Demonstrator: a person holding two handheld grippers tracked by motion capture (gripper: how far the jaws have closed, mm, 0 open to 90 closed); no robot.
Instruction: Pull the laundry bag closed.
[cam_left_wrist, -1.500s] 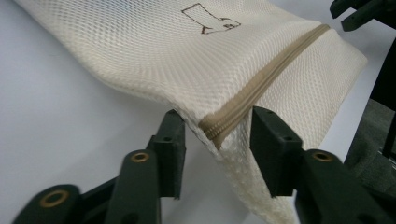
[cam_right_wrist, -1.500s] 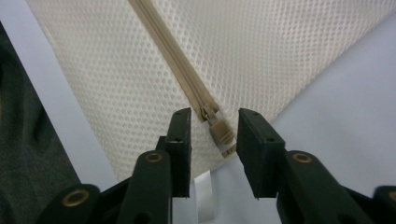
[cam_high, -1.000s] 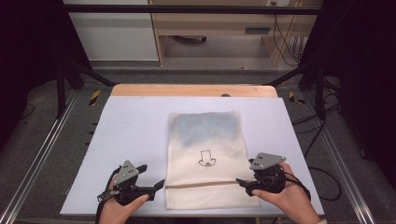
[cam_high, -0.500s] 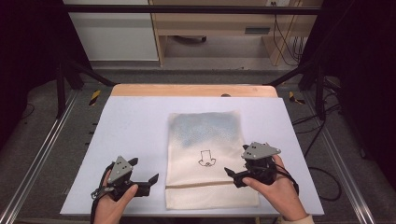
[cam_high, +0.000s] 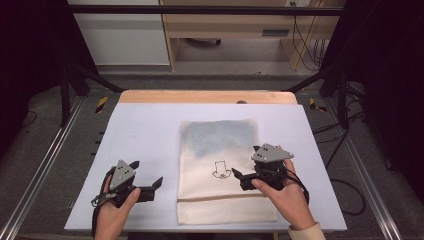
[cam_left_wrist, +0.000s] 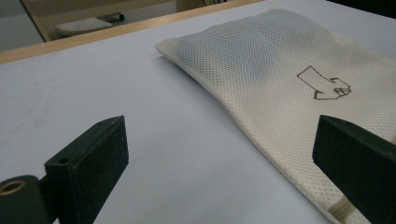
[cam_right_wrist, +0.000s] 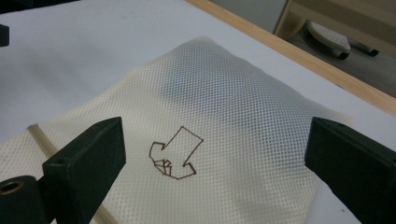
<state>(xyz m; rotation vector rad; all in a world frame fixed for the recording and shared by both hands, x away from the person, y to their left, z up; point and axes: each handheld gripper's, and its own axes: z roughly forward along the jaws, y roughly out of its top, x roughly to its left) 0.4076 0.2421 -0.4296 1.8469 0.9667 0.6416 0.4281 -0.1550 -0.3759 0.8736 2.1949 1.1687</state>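
1. The cream mesh laundry bag lies flat at the middle of the white table, apparently spread out so both grippers can reach it.
2. Its long axis runs 12 to 6 o'clock; the seamed band lies at 6, the grey-tinted end at 12.
3. The right gripper hovers over the bag's 4 o'clock area, jaws just opened wide and holding nothing.
4. The left gripper sits at 8 o'clock, off the bag's edge, jaws likewise just opened and empty.
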